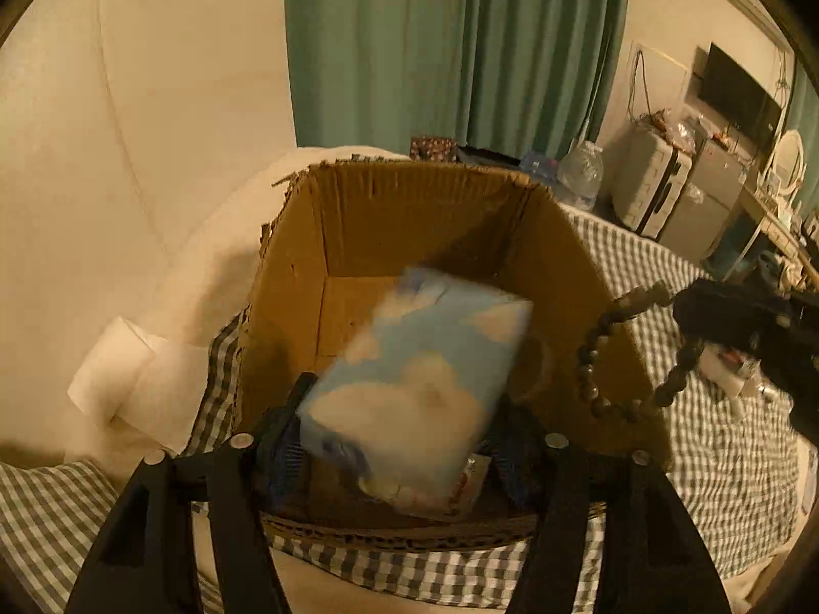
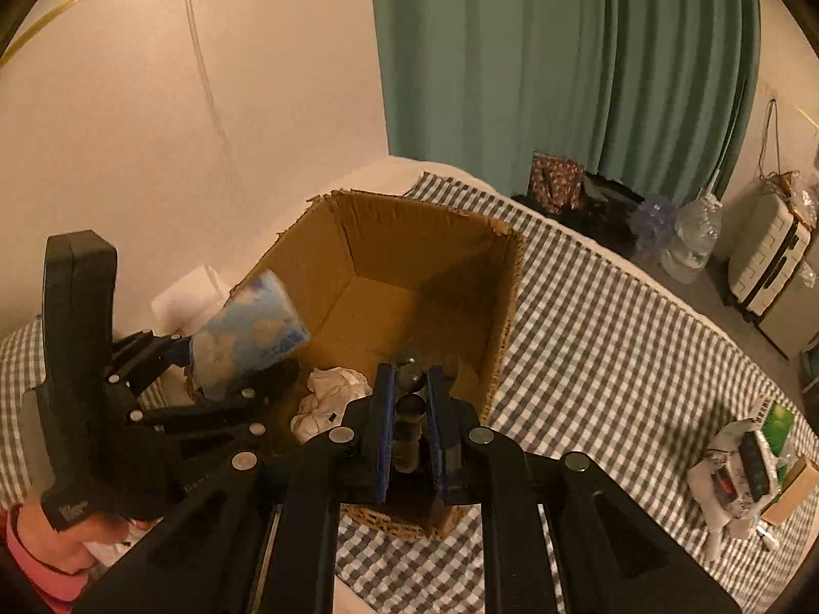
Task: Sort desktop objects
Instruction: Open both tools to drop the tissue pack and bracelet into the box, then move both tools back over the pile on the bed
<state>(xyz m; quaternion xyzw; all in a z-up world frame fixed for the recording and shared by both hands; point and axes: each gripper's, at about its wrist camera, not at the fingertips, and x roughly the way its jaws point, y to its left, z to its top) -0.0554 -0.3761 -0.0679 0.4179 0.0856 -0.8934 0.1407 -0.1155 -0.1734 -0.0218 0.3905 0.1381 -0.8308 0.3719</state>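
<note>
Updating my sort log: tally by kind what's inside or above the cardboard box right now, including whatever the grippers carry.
Blue tissue pack: 1, between the left gripper fingers
Dark bead string: 1, pinched in the right gripper
Crumpled white wad: 1
Total: 3

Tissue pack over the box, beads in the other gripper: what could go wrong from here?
1. The tissue pack sits over the cardboard box's left rim between the left gripper's widely spread fingers; it may catch the wall and fall outside.
2. The bead string, pinched in the right gripper, trails outside the box wall in the left wrist view and could snag on the edge when released.
</note>
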